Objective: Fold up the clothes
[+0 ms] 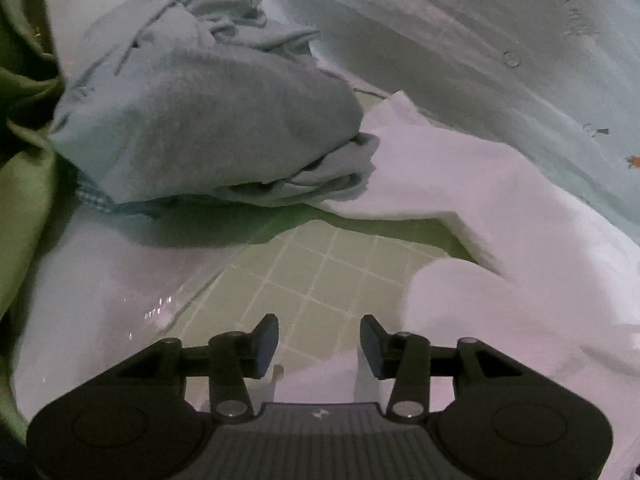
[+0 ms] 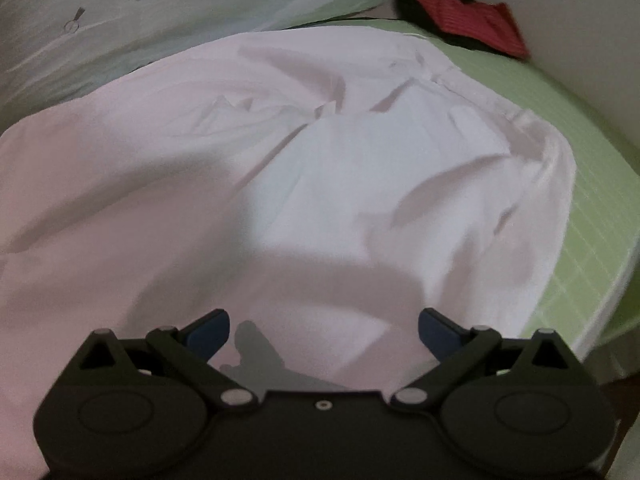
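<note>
Two views, left wrist first. The left gripper (image 1: 319, 346) hangs low over a green gridded mat (image 1: 320, 276), its jaws partly open with a clear gap between the blue pads (image 1: 267, 345) and nothing held. White cloth lies under and around it: the white garment (image 1: 472, 184) spreads from the lower right up toward the middle, with one flap reaching left and a rounded fold just beside the right-hand pad. Behind the bare patch of mat sits a crumpled grey-blue garment (image 1: 208, 120), bunched in a heap whose lower edge overlaps the white flap. A strip of blue checked fabric (image 1: 96, 200) peeks out at the heap's left foot. Green fabric (image 1: 24, 152) hangs down the left edge. A pale mint sheet with small printed motifs (image 1: 500, 40) fills the upper right, beyond the white garment.

From the right wrist, the right gripper (image 2: 323, 334) is spread wide, its blue pads (image 2: 210, 334) well apart and empty, hovering over the white garment (image 2: 320, 160), which lies wrinkled and covers most of the view. Its shadow falls on the cloth just ahead. The green mat (image 2: 592, 200) shows along the right side. A pale sheet printed with a carrot (image 2: 200, 8) lies at the upper left, and a red and black item (image 2: 472, 20) rests at the far right corner of the mat, blurred.
</note>
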Action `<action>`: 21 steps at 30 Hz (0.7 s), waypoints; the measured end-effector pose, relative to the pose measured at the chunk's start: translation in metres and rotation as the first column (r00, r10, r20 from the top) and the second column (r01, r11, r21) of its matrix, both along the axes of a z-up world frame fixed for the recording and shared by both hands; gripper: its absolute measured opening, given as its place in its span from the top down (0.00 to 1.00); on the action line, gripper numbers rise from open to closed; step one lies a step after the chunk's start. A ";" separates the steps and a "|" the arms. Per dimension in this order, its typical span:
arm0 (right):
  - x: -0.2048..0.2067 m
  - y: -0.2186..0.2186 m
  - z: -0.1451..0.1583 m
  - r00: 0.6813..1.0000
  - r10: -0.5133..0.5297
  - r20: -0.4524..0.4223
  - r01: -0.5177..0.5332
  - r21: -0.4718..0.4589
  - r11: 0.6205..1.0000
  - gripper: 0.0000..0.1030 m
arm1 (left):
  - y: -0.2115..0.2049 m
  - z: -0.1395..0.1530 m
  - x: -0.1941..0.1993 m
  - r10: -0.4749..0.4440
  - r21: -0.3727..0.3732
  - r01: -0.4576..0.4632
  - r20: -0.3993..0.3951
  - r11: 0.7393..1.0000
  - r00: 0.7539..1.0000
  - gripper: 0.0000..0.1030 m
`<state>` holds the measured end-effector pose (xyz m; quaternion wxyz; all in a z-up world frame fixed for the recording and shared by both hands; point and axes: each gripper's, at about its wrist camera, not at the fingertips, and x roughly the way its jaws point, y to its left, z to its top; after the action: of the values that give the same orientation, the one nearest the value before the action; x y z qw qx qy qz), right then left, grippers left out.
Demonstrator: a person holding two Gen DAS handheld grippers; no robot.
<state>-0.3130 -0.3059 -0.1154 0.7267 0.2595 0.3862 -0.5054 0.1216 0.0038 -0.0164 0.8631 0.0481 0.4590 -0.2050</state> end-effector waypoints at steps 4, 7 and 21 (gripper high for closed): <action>0.004 0.016 -0.001 0.999 -0.038 -0.023 0.038 -0.003 0.999 0.01 | -0.021 -0.017 0.015 -0.105 0.019 0.106 -0.071 0.994 0.992 0.56; 0.005 0.024 0.003 0.998 -0.041 -0.037 0.040 -0.012 0.999 0.01 | -0.040 -0.021 0.000 -0.191 0.035 0.195 -0.079 0.980 0.978 0.57; -0.003 0.011 -0.001 0.993 0.100 -0.058 -0.099 0.018 0.995 0.01 | -0.071 -0.034 -0.095 -0.279 0.127 0.279 -0.019 0.952 0.960 0.57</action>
<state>-0.3156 -0.2952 -0.1163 0.7374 0.2301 0.4237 -0.4731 0.0264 -0.0670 -0.0502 0.8205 0.1676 0.4601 -0.2949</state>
